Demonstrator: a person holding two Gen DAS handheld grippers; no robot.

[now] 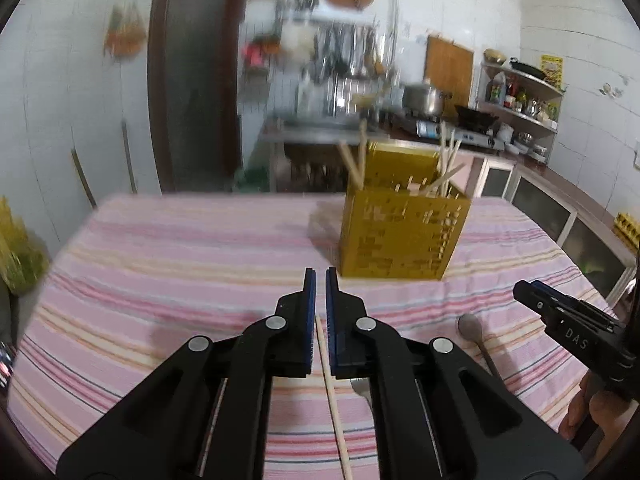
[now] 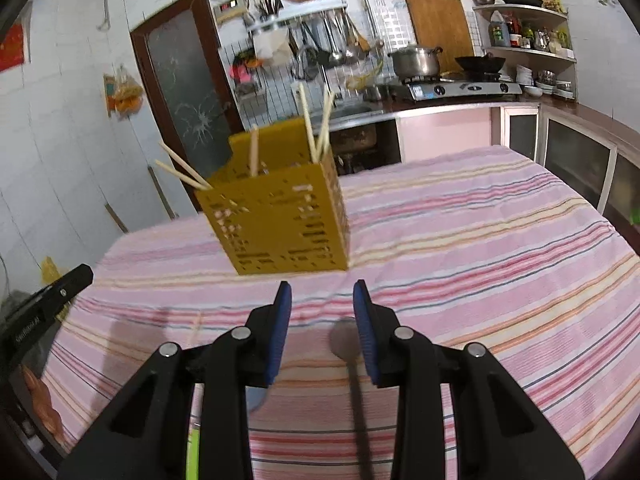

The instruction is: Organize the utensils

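Right, the chopstick (image 1: 334, 404) sits pinched in the left tool (image 1: 320, 280), pads drawn narrow on it, its pale wooden shaft running back toward the camera and slightly to the right between the blue ribbed pads. Its long axis lies along the tool's own line, so the free end trails behind the grip. Ahead and a little right stands the holder (image 1: 400, 236), a mustard-yellow box with slotted walls, upright on the counter (image 1: 180, 260), several chopsticks already leaning out of its open top. My read: the stick needs tipping upright before it can drop in, and the left hand is the one placed to do it.

Now the spoon (image 2: 352, 360): dull grey metal, round bowl pointing toward the holder, handle running back under the right tool (image 2: 322, 292). That tool hangs over it with a moderate gap, pads either side but clear of it, as far as I can tell. A fork (image 1: 360, 386) lies just beside the chopstick, half hidden by the left tool. Striped pink cloth covers the counter, soft and flat.
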